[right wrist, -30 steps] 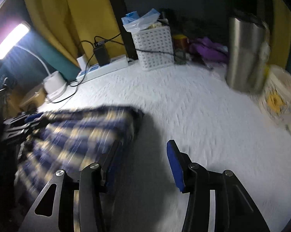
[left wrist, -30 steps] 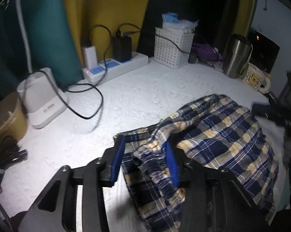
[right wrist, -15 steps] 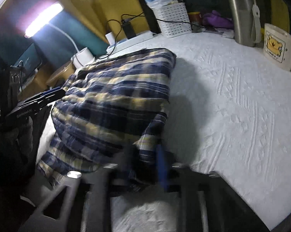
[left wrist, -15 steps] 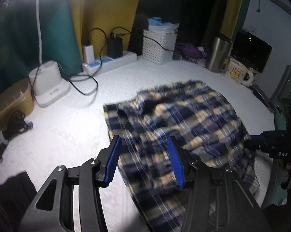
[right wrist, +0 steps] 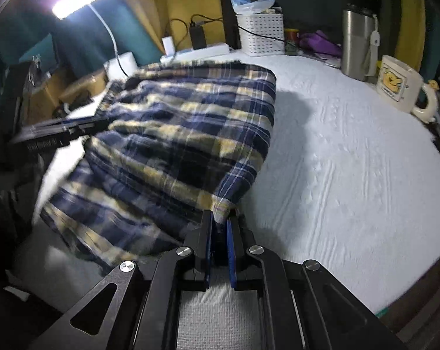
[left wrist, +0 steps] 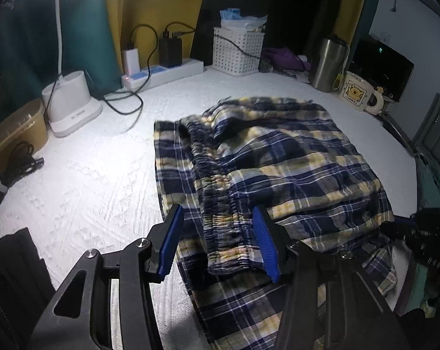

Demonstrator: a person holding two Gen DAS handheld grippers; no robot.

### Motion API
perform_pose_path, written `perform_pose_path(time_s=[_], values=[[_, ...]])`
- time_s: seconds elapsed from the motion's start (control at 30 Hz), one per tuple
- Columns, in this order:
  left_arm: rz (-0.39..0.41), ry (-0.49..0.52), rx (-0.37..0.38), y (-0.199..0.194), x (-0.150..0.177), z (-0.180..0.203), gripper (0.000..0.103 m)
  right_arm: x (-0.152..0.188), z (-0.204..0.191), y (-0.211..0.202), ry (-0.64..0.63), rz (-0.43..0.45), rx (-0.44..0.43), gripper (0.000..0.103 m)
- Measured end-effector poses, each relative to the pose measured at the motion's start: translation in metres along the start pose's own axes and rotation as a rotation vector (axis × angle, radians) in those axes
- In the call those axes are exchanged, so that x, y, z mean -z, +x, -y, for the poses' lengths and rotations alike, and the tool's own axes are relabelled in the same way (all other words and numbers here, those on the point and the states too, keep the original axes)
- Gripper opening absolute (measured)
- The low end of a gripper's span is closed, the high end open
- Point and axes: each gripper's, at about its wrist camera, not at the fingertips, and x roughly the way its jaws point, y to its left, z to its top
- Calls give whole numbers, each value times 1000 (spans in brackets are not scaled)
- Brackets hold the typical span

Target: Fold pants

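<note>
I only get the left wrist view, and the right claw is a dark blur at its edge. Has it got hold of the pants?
Observer: Yes. In the right wrist view the right claw is shut on a corner of the plaid pants.
Operator: Does the cloth beyond that corner lie flat?
Observer: No. It bulges up from the claw and casts a shadow on the white cover beside it.
Operator: Anything at the back that I can't see?
Observer: A small jar with an orange top stands just right of the white basket, well apart from the pants.
</note>
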Motion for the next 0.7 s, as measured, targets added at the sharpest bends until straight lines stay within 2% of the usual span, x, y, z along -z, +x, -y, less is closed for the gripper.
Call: perform_pose_path(time_s=[0.17, 0.23, 0.27, 0.3, 0.37, 0.47, 0.57, 0.7], values=[[-11, -3, -11, 0, -1, -6, 49, 1, 6, -7, 31, 13, 14, 9], [-6, -8, -4, -4, -2, -8, 52, -2, 13, -13, 41, 24, 29, 19], [3, -4, -10, -8, -4, -9, 54, -5, 16, -16, 40, 31, 46, 35], [12, 0, -13, -11, -5, -8, 54, -8, 21, -18, 44, 40, 63, 55], [39, 6, -22, -20, -9, -7, 54, -17, 32, -24, 62, 76, 66, 69], [73, 0, -18, -29, -17, -8, 54, -34, 47, -20, 73, 112, 91, 69], [74, 3, -22, -26, -24, -7, 54, -50, 59, -8, 82, 116, 91, 69], [47, 9, -25, -13, -29, -4, 54, -59, 61, 20, 57, 71, 77, 69]])
